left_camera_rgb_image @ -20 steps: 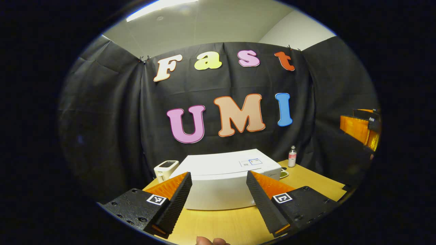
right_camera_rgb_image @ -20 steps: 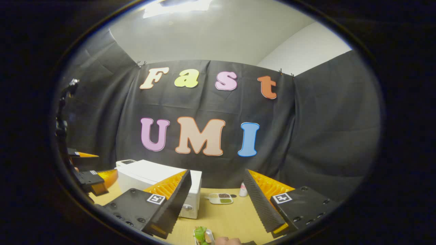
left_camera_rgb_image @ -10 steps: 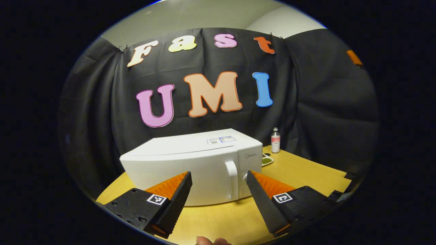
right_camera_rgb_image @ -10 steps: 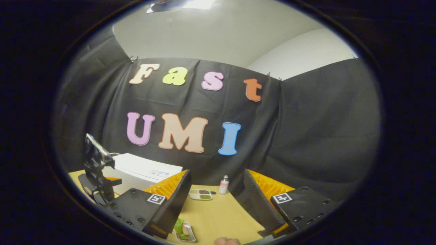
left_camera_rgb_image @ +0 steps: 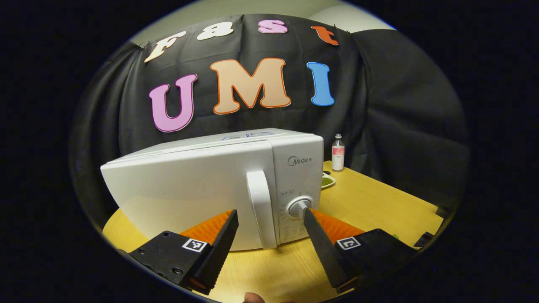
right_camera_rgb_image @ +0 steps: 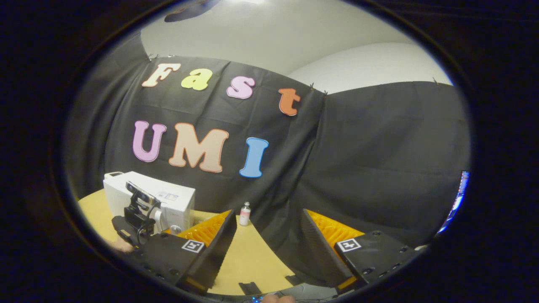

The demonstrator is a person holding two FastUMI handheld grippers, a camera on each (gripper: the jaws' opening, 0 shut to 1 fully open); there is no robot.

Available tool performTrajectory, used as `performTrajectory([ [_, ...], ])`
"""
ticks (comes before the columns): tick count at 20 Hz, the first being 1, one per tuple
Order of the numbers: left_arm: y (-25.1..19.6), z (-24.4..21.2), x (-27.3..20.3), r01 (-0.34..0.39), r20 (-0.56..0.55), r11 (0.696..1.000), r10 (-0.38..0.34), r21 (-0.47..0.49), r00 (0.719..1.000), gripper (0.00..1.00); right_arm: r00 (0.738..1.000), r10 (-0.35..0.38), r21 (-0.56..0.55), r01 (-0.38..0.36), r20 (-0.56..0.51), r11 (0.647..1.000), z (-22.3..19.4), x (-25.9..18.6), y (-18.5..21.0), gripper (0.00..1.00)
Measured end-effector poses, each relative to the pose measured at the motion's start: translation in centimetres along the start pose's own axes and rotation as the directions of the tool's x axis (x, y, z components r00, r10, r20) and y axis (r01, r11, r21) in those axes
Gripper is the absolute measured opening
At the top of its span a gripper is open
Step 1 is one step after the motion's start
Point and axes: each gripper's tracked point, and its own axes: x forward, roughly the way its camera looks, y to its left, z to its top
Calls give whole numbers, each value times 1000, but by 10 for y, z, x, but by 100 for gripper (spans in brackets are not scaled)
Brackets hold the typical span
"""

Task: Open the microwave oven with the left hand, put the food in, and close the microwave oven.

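Observation:
The white microwave (left_camera_rgb_image: 189,193) stands on the wooden table (left_camera_rgb_image: 370,202) with its door shut. Its upright handle (left_camera_rgb_image: 261,210) and round knob (left_camera_rgb_image: 300,207) face me. My left gripper (left_camera_rgb_image: 270,212) is open just short of the door, and the handle lines up between its fingers without touching them. In the right gripper view the microwave (right_camera_rgb_image: 168,198) sits at the far left with the left gripper (right_camera_rgb_image: 134,216) in front of it. My right gripper (right_camera_rgb_image: 268,212) is open and holds nothing, off to the right over the table (right_camera_rgb_image: 248,252).
A small bottle (left_camera_rgb_image: 337,152) stands at the table's back by the cloth wall, also seen as the bottle (right_camera_rgb_image: 244,213). A small dish of green food (left_camera_rgb_image: 327,181) lies right of the microwave. The table's right edge meets the black cloth.
The left gripper dropped and closed in on the microwave's front, so the handle now sits between its fingers. The right gripper swung rightward, and the tray of greens left its view.

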Motion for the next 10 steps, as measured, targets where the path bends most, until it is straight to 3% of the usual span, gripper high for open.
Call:
performTrajectory([
  [2,3,-4,10,-14,-11,1000,14,-7,1000,95,1000,-10,-5,10,-2,1000,0,-2,-5,96],
  [7,9,-11,19,-48,-23,998,47,-34,999,89,997,41,-8,-41,-58,999,-13,2,8,96],
  [9,5,-11,21,-30,-20,998,29,-50,999,82,996,67,-20,-68,-59,997,-13,2,15,96],
  [10,5,-15,21,-36,-38,998,34,-51,999,65,995,79,-29,-80,-57,996,-13,3,19,96],
])
